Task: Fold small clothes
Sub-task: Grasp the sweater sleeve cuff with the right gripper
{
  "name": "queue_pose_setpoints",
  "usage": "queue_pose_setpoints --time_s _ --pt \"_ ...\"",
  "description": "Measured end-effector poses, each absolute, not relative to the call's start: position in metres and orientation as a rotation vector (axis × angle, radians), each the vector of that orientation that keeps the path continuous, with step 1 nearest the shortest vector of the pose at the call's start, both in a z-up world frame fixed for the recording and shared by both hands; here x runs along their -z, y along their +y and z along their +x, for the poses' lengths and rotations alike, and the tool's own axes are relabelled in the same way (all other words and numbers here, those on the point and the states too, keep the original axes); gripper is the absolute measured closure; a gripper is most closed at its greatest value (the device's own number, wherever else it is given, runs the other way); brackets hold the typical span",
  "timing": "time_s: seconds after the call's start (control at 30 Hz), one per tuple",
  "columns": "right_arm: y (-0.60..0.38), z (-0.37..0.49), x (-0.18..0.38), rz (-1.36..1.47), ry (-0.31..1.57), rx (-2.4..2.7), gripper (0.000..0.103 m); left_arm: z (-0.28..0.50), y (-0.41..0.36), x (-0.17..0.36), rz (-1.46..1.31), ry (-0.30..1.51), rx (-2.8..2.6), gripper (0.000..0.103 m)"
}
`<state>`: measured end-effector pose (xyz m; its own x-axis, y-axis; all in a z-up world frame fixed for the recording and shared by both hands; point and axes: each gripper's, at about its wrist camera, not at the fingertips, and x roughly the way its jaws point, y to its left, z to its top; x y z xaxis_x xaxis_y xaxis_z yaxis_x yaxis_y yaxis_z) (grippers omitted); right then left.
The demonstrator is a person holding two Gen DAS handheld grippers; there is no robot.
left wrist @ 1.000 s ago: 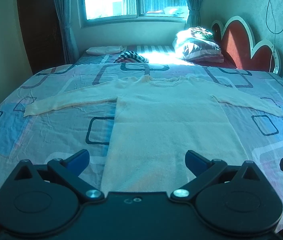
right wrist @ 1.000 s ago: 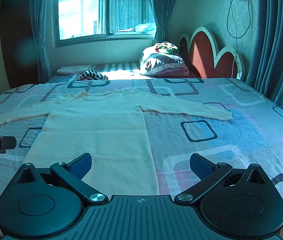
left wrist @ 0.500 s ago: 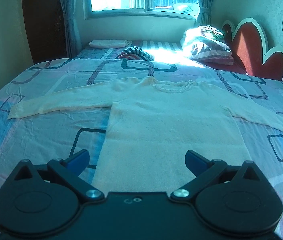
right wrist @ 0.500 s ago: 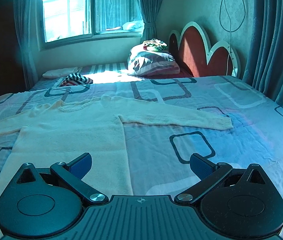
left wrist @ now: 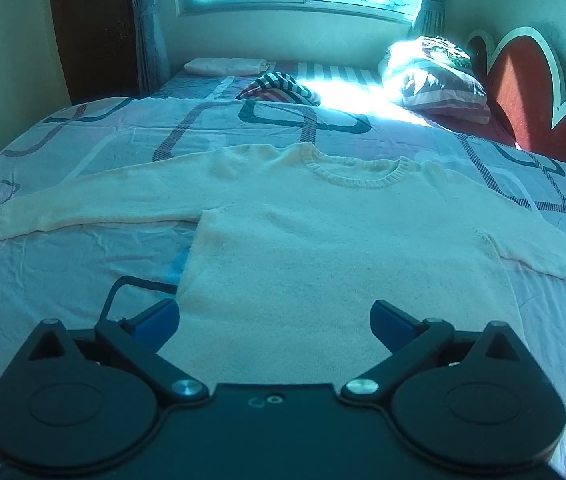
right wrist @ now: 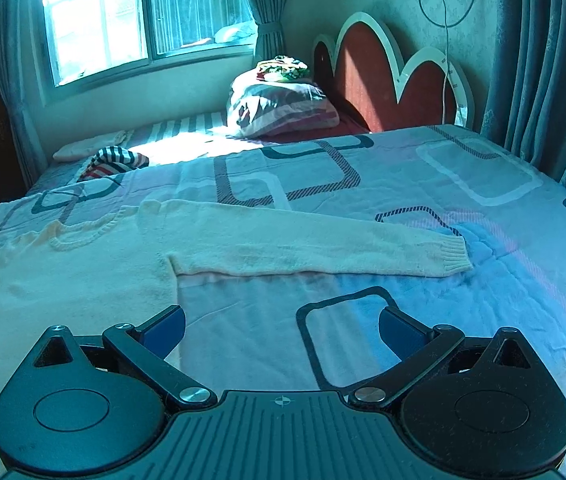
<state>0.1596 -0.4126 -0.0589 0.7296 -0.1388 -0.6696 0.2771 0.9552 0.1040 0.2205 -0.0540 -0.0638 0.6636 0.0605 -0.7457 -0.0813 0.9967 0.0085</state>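
Note:
A cream knitted sweater (left wrist: 331, 240) lies flat on the bed, face up, both sleeves spread sideways and its ribbed collar (left wrist: 359, 172) pointing away from me. My left gripper (left wrist: 275, 322) hovers open over the sweater's lower body, nothing between its blue pads. In the right wrist view the sweater (right wrist: 83, 276) fills the left side and its right sleeve (right wrist: 323, 246) stretches to a ribbed cuff (right wrist: 453, 258). My right gripper (right wrist: 281, 326) stands open over bare sheet just right of the sweater's side edge, below that sleeve.
The bed sheet (left wrist: 63, 280) is pale with dark square outlines. At the far end lie a striped cloth (left wrist: 281, 88), a folded white cloth (left wrist: 223, 66) and a stack of pillows (right wrist: 283, 108) against the red headboard (right wrist: 395, 76). Curtains (right wrist: 547, 60) hang at the right.
Both grippers have moved forward and lower over the bed. The left one drew closer over the sweater's body; the right one shifted rightward off the sweater toward the right sleeve. Both stay open.

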Motion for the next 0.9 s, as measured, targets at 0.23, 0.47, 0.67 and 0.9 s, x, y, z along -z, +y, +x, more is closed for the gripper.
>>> queue_pose_setpoints --time_s 0.23,0.47,0.67,0.9 --pt "-0.476 0.198 0.099 0.328 0.788 0.304 0.025 0.256 -0.072 0.084 -0.022 0.873 -0.088 0.002" --pt "-0.539 0.223 0.137 0.409 0.864 0.424 0.025 0.283 -0.087 0.095 0.016 0.888 -0.107 0.003" --pt "-0.574 0.232 0.159 0.495 0.874 0.466 0.025 0.294 -0.086 0.101 0.006 0.903 -0.118 0.003" --pt "-0.589 0.246 0.164 0.494 0.795 0.495 0.037 0.299 -0.080 0.105 -0.008 0.902 -0.122 0.003"
